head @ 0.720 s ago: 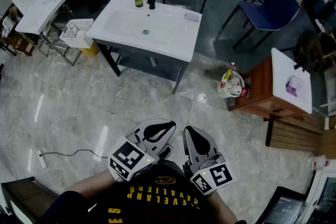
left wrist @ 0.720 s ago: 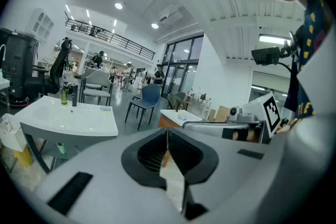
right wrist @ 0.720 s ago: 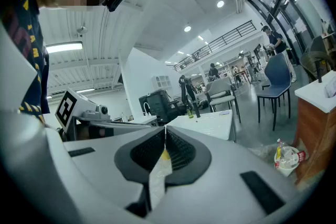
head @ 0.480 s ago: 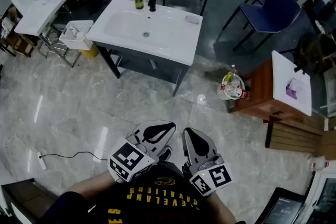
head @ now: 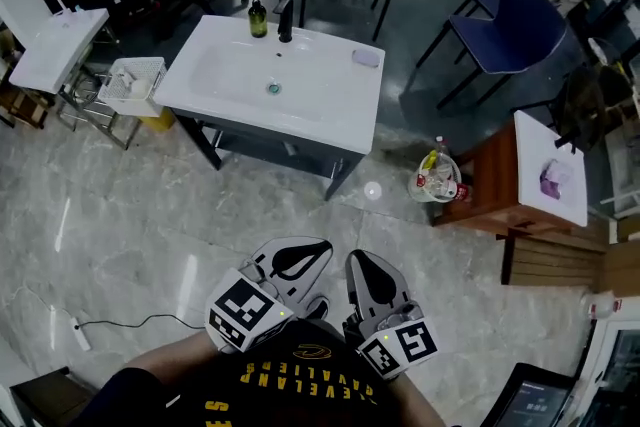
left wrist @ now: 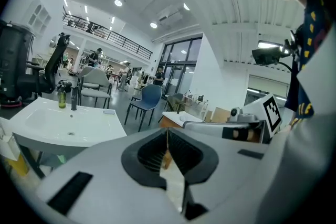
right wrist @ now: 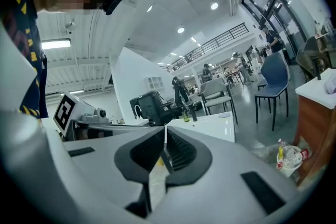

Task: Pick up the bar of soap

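The bar of soap is a small pale lilac block at the far right corner of the white washbasin, well ahead of me across the floor. In the left gripper view the soap shows as a small flat shape on the basin's rim. Both grippers are held close to my chest, far from the basin. My left gripper is shut with nothing between its jaws. My right gripper is shut and empty too, its jaws pressed together in the right gripper view.
A green bottle and a black faucet stand at the basin's back edge. A blue chair, a wooden cabinet with a white top and a bag of rubbish are to the right. A smaller sink and a white basket are to the left.
The basin and the room have slid slightly down and left in the head view. Both grippers stay shut in front of my chest.
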`<state>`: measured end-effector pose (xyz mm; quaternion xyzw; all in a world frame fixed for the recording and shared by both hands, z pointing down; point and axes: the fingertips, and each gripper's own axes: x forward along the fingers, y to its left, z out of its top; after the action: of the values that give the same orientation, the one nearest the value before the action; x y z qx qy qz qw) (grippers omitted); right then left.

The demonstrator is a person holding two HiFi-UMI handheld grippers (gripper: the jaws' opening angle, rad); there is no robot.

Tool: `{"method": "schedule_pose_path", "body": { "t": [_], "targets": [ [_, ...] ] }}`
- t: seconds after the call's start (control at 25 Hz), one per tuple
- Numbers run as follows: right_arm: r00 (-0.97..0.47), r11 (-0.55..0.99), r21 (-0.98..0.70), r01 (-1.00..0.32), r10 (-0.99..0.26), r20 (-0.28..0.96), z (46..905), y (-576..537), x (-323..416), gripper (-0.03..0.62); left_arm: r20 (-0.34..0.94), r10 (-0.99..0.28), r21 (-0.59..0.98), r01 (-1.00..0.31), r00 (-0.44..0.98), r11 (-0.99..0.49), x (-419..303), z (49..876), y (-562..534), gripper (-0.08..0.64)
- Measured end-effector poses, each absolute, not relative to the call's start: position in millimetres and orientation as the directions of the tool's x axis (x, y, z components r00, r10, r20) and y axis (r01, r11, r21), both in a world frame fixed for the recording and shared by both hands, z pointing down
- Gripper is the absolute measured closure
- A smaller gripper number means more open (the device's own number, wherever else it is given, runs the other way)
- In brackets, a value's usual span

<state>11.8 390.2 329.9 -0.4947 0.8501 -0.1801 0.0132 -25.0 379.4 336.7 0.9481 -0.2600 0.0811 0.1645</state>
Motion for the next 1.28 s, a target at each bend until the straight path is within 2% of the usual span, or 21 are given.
{"method": "schedule_pose_path", "body": {
  "t": [0.28, 0.64, 1.0, 1.28],
  "targets": [
    [-0.454, 0.383, -0.316, -0.868, -0.870, 0.195, 338.3, 353.6, -17.1, 0.571, 0.217, -0.410, 0.326, -0.462, 0.886, -0.825, -55.8, 347.9, 341.5, 0.546],
    [-0.469, 0.390, -0.312, -0.866, -0.851, 0.238, 348.3, 327.7, -36.0, 0.571, 0.200, -0.400, 0.375, -0.447, 0.895, -0.812, -69.5, 360.5, 313.3, 0.546],
    [-0.531, 0.446, -0.336, -0.829, -0.817, 0.224, 357.9, 293.9, -36.6, 0.571, 0.211, -0.466, 0.346, -0.512, 0.859, -0.786, -73.5, 363.6, 280.9, 0.546],
    [-0.587, 0.495, -0.373, -0.785, -0.786, 0.193, 357.6, 252.4, -13.0, 0.572, 0.240, -0.509, 0.312, -0.562, 0.827, -0.766, -49.2, 360.9, 244.2, 0.546]
  ]
}}
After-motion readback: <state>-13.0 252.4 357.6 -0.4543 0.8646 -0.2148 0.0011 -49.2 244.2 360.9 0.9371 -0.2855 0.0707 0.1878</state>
